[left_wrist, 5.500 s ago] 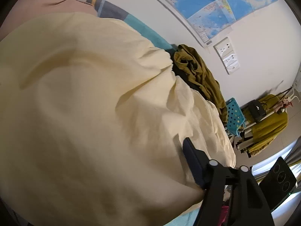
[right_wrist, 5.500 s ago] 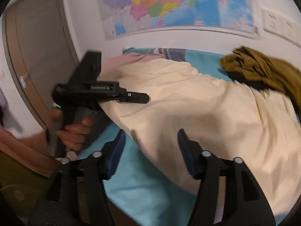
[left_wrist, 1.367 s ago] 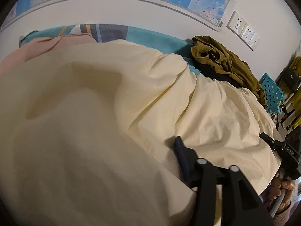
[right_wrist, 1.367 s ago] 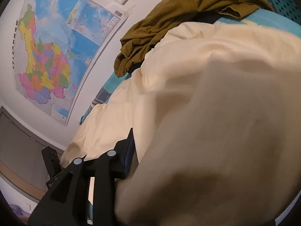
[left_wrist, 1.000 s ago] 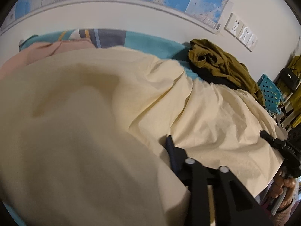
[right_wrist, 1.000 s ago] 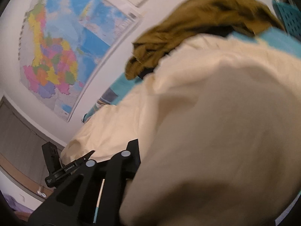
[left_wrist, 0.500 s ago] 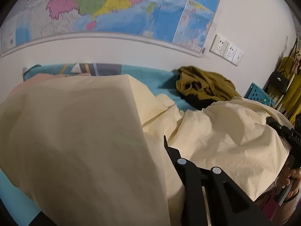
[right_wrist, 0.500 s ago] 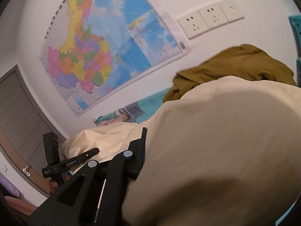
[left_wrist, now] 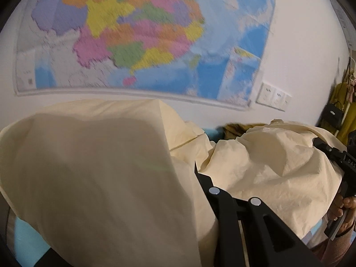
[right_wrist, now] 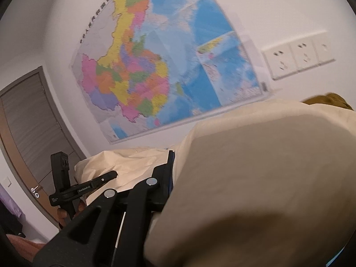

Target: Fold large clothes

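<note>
A large cream-yellow cloth (left_wrist: 93,166) hangs lifted between both grippers and fills the lower part of both views (right_wrist: 255,178). My left gripper (left_wrist: 191,173) is shut on one edge of the cloth; only its right finger shows, the other is under the fabric. My right gripper (right_wrist: 175,164) is shut on another edge; only its left finger shows. Each gripper shows in the other's view: the right one at far right (left_wrist: 340,162), the left one at lower left (right_wrist: 77,189).
A coloured wall map (left_wrist: 144,35) and white wall sockets (right_wrist: 298,55) are on the white wall ahead. An olive garment (left_wrist: 233,129) lies behind the cloth on the teal bed (left_wrist: 29,238). A grey door (right_wrist: 26,138) stands at left. A clothes rack (left_wrist: 342,106) stands at right.
Both grippers have risen and tilted upward with the cloth in them. The wall map now fills the upper views, and the bed and olive garment have dropped mostly out of sight.
</note>
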The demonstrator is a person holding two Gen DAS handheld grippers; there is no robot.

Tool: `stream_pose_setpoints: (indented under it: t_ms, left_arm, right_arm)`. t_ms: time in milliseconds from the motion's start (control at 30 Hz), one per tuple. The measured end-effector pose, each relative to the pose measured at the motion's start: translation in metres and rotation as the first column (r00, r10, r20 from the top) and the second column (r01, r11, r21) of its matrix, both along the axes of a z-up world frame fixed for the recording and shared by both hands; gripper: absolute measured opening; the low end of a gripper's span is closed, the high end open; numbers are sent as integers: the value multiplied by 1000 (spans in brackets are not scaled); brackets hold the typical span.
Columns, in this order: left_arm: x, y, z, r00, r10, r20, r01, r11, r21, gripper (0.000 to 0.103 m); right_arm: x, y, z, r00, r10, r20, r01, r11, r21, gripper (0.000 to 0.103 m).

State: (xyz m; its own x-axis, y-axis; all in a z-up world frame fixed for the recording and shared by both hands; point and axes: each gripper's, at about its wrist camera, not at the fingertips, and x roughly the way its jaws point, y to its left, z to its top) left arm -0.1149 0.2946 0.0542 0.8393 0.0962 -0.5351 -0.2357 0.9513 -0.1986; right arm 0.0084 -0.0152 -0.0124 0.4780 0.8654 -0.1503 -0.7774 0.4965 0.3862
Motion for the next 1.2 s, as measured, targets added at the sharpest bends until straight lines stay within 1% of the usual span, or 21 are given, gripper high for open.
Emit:
stream_pose_setpoints:
  t_ms: [100,267,433,600,733,900,1100,1200]
  left_arm:
    - [-1,19,13,999,33,20,-33,999,6,16]
    - [-1,42,31,994,99,41,-101,993,59,16]
    - [-4,74,45,983,173,55,-177,980,88,16]
    - [-8,104,50,970,240,43,-244,964,107,16]
    - [-9,132,50,953,301,30,-302,947,110,16]
    - [-13,164,49,934,354,33,-356,927,117,15]
    - [-14,209,45,902,432,23,-431,894,124,15]
    - [-15,229,42,886,463,16,-461,878,130,15]
  right_arm:
    - [5,18,14,999,27,21,-27,1000,-2,11]
    - [14,56,37,995,77,64,-76,997,-3,11]
    - [21,95,46,988,134,75,-134,991,-7,11]
    - [29,139,50,980,184,75,-182,983,-34,11]
    - [33,172,51,974,214,72,-210,976,-58,11]
    - [39,211,48,965,255,66,-251,966,-68,11]
    - [44,264,41,954,297,45,-292,952,-90,11]
    - [41,287,38,948,313,55,-307,946,-105,10]
